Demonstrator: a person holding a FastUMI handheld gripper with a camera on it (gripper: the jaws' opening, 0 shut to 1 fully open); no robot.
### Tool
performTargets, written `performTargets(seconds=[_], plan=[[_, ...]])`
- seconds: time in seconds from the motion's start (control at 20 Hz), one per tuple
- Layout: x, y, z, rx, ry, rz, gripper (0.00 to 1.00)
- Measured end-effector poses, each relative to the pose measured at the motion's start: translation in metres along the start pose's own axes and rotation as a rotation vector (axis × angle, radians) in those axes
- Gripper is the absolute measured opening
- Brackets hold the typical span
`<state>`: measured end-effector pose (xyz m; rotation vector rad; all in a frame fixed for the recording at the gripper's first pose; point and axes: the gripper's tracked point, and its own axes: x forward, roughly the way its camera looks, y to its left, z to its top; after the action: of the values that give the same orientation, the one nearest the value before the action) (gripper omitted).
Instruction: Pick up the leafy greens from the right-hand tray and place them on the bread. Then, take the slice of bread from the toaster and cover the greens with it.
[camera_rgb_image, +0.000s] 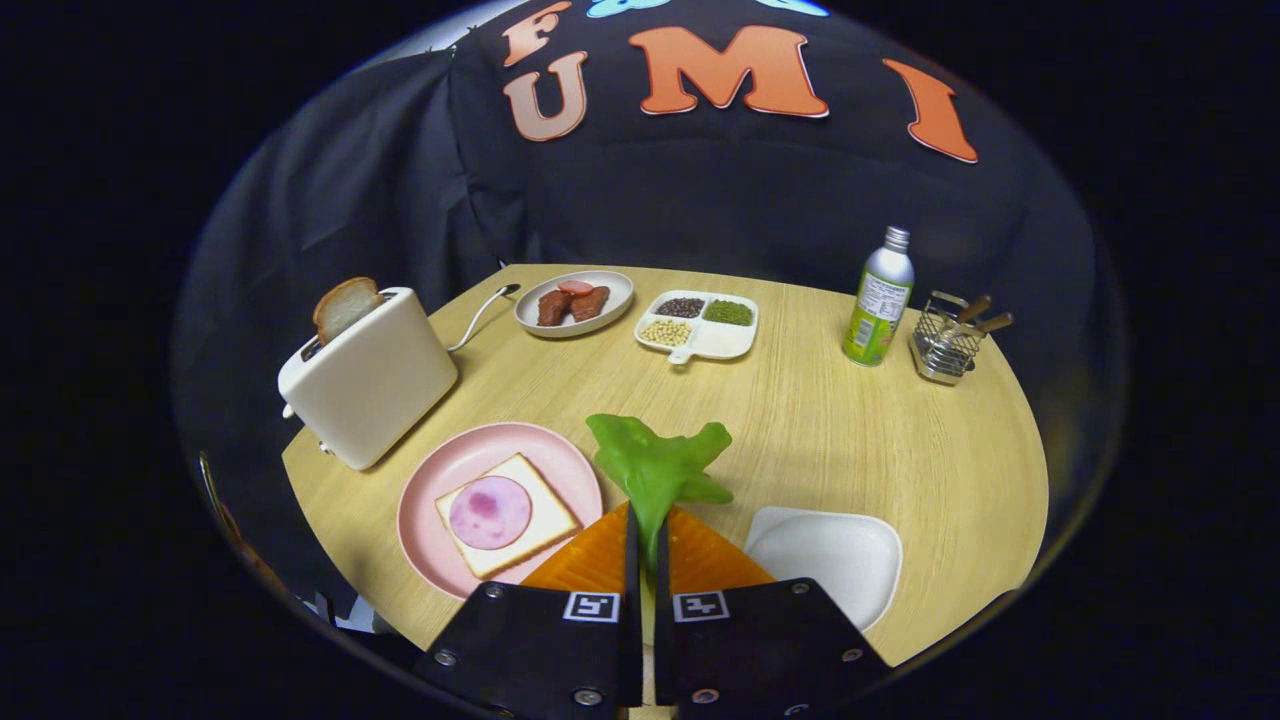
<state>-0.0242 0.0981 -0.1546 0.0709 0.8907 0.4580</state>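
My gripper (645, 545) is shut on the stem end of the leafy greens (660, 465), whose green leaf sticks up and forward past the fingertips, held above the table. Just left of the fingers lies a pink plate (440, 465) with a slice of bread (525, 530) topped by a round slice of ham (490, 512). Right of the fingers sits the white right-hand tray (830, 555). Farther left stands a white toaster (370, 380) with a slice of bread (345, 305) poking out of its slot.
At the back of the round wooden table (850, 450) are a grey plate of sausage pieces (575, 302), a white divided dish of beans (700, 325), a green bottle (880, 298) and a wire cutlery holder (948, 340). The toaster's cord (480, 315) runs toward the back.
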Motion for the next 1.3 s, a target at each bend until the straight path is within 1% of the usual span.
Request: performTargets(seconds=[0.2, 0.45, 0.6, 0.75, 1.0, 1.3], plan=[[0.001, 0.032, 0.009, -0.035, -0.013, 0.056, 0.05], [0.012, 0.073, 0.008, -0.054, 0.010, 0.130, 0.05], [0.018, 0.091, 0.008, -0.079, 0.019, 0.157, 0.05], [0.025, 0.101, 0.005, -0.072, 0.040, 0.173, 0.05], [0.032, 0.119, 0.000, -0.065, 0.074, 0.234, 0.05], [0.044, 0.126, -0.013, -0.062, 0.117, 0.259, 0.05]])
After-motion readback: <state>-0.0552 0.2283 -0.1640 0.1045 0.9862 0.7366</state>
